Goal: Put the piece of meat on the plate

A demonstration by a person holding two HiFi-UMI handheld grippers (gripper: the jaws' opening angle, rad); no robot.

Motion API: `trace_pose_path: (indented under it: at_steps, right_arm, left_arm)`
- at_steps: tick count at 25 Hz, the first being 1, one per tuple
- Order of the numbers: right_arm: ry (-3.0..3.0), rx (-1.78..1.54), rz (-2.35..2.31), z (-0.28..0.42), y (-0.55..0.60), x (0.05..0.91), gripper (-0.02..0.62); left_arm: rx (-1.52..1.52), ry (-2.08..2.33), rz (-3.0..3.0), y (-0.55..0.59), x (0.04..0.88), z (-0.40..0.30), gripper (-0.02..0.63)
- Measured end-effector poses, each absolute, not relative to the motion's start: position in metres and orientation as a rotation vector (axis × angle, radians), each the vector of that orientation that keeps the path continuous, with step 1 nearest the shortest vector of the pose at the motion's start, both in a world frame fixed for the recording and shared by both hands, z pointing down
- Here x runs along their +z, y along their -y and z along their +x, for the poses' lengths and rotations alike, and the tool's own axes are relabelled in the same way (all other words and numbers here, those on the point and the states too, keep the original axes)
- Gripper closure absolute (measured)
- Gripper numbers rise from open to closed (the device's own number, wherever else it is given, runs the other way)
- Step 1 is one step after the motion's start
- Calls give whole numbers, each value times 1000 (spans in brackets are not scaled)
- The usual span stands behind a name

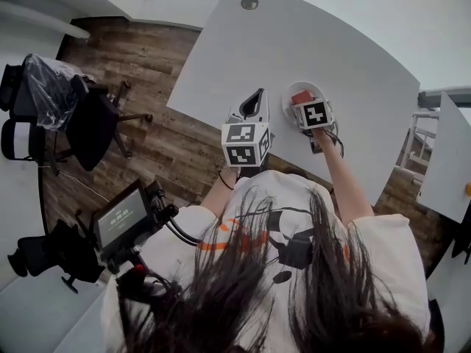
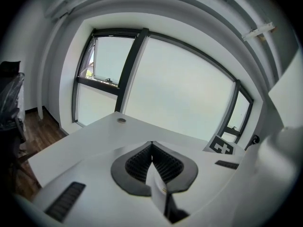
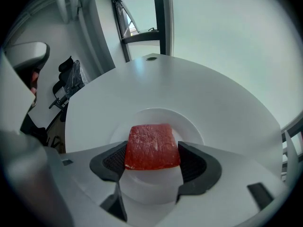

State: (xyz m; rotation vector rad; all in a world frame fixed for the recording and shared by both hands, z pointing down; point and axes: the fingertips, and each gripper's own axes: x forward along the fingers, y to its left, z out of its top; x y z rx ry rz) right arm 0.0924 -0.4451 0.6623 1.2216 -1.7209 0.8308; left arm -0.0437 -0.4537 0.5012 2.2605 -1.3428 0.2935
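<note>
A red slab of meat (image 3: pixel 152 146) sits between the pads of my right gripper (image 3: pixel 152 159), which is shut on its two sides. It hangs just over a white plate (image 3: pixel 190 126) on the white table (image 3: pixel 222 103). In the head view the meat (image 1: pixel 302 96) shows at the tip of the right gripper (image 1: pixel 303 103), over the plate (image 1: pixel 310 87). My left gripper (image 1: pixel 254 103) is held beside it to the left, above the table's near edge. Seen from its own camera, the left gripper (image 2: pixel 151 145) is shut with nothing between its jaws.
A round cable grommet (image 1: pixel 249 3) is set in the table's far end. Black office chairs (image 1: pixel 88 116) stand on the wooden floor at the left. A small screen on a rig (image 1: pixel 121 215) hangs by the person's left side. Another white table (image 1: pixel 445 160) is at the right.
</note>
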Motion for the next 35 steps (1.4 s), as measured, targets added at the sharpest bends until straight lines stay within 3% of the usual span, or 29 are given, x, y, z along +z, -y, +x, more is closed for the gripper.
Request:
trace_pose_path:
  at_steps: [15,29,31,34,35]
  right_arm:
    - [1717,875,1228,96,449,654,265]
    - [2013,1212,1548,100,445,553,267]
    - [2049,1208,1569,101,437,539,345]
    - [2129,1185,1578,130,385,523,350]
    - [2155,1178,1582,142,365,519,408]
  left_arm:
    - [280,1363,2248,460,500,-48,601]
    - [314,1337,2265,458,497,-41,601]
    - [320,1337,2271,451,495,-34,601]
    - [327,1346,2300,402,489,7,601]
    - [328,1352,2309,383,488,23,601]
